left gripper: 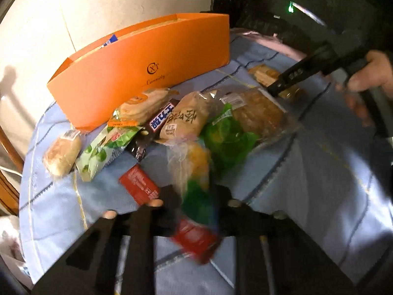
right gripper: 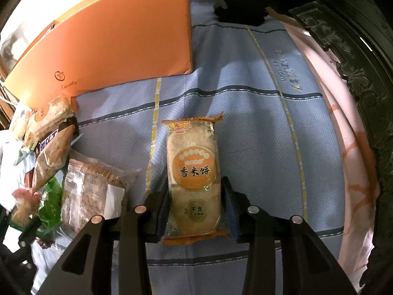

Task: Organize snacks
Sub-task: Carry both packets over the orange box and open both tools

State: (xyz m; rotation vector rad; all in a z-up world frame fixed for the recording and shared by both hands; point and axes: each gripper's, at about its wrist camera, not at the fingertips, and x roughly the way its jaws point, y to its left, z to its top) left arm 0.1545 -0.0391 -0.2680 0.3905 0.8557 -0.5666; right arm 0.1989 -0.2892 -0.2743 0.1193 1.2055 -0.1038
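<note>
My left gripper (left gripper: 196, 196) is shut on a clear snack packet with yellow and green contents (left gripper: 194, 172), held over a pile of snacks (left gripper: 172, 120) on the blue cloth. A red packet (left gripper: 138, 184) lies beside its left finger. An orange box (left gripper: 147, 66) stands behind the pile. My right gripper (right gripper: 195, 204) is shut on a rice cracker packet with orange ends (right gripper: 192, 174), over the cloth. It also shows in the left wrist view (left gripper: 282, 86), at the right of the pile. The orange box (right gripper: 118, 39) stands far left in the right wrist view.
A blue striped cloth (right gripper: 245, 113) covers the table. A dark carved frame (right gripper: 356, 73) and pink fabric (right gripper: 348, 147) run along the right. A wrapped bread slab (left gripper: 258, 113), a bun (left gripper: 62, 154) and a chocolate bar (left gripper: 159, 120) are in the pile.
</note>
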